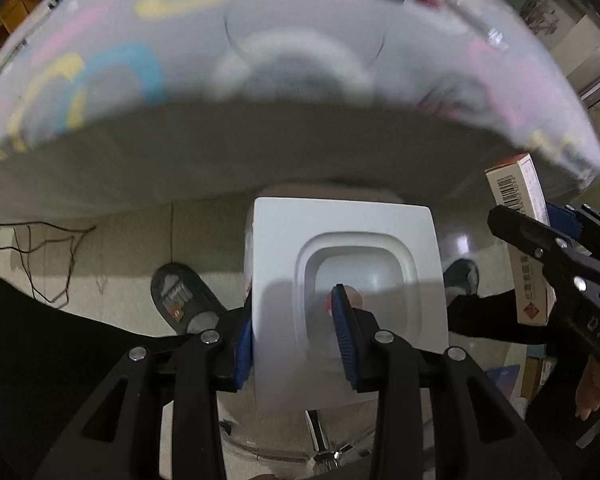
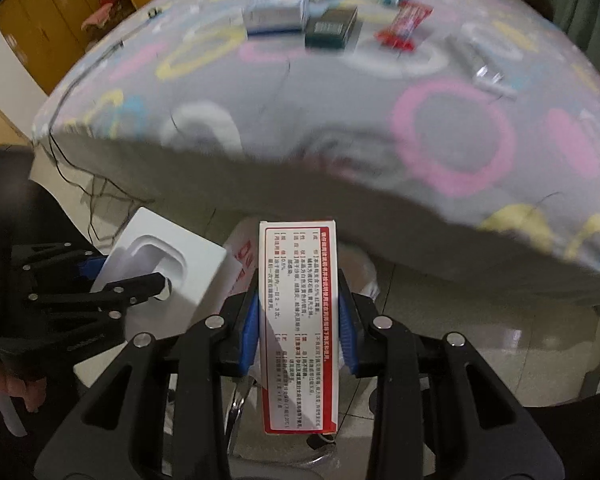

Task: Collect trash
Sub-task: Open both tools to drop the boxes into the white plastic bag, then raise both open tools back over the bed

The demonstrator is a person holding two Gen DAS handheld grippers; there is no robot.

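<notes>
My left gripper (image 1: 294,312) is shut on a white moulded packaging tray (image 1: 340,280), its blue pads pressing on the tray's left edge and inside its hollow. The right wrist view shows the same tray (image 2: 172,260) at the left, held by the left gripper (image 2: 128,276). My right gripper (image 2: 298,300) is shut on a long red-and-white medicine box (image 2: 300,320), pads on both long sides. That box (image 1: 520,208) and the right gripper (image 1: 540,220) show at the right edge of the left wrist view. Both grippers point down over the floor beside the bed.
A bed in a grey sheet (image 2: 340,120) with coloured rings carries a white-blue box (image 2: 276,16), a dark box (image 2: 332,28) and a red wrapper (image 2: 404,24). A white bag with red print (image 2: 244,256) and a metal rim (image 2: 236,404) lie below. Shoes (image 1: 184,296) and cables (image 1: 40,248) are on the floor.
</notes>
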